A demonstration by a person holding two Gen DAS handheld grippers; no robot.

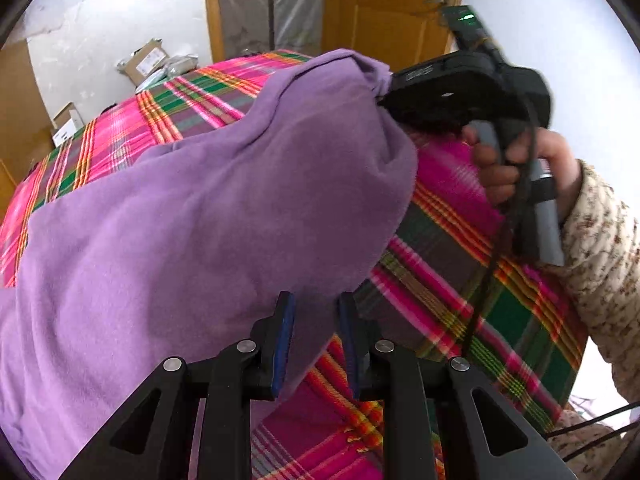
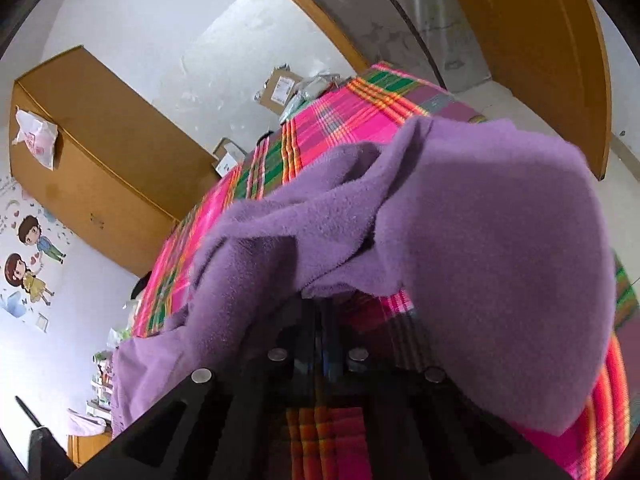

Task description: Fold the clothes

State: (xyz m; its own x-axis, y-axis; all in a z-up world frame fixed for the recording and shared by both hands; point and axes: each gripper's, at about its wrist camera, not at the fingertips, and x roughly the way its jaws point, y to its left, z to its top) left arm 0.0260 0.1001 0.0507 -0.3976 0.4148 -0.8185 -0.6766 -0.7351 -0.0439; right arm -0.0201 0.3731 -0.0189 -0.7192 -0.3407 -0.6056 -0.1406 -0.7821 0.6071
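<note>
A purple fleece garment (image 1: 200, 220) lies spread over a bed with a pink and green plaid cover (image 1: 460, 280). My left gripper (image 1: 316, 320) hovers over the garment's near edge with its jaws apart, and the blue pads (image 1: 284, 340) press on nothing. My right gripper (image 1: 382, 94), held by a hand (image 1: 516, 168), is shut on a bunched corner of the garment and lifts it above the bed. In the right wrist view the lifted garment (image 2: 500, 240) drapes over my right gripper (image 2: 320, 304) and hides its fingertips.
Cardboard boxes (image 1: 146, 60) and parcels sit on the floor beyond the bed's far end. A wooden door (image 1: 392, 12) stands behind it, and a wooden wardrobe (image 2: 100, 152) lines the left wall. A black cable (image 1: 488, 280) hangs from the right gripper across the plaid cover.
</note>
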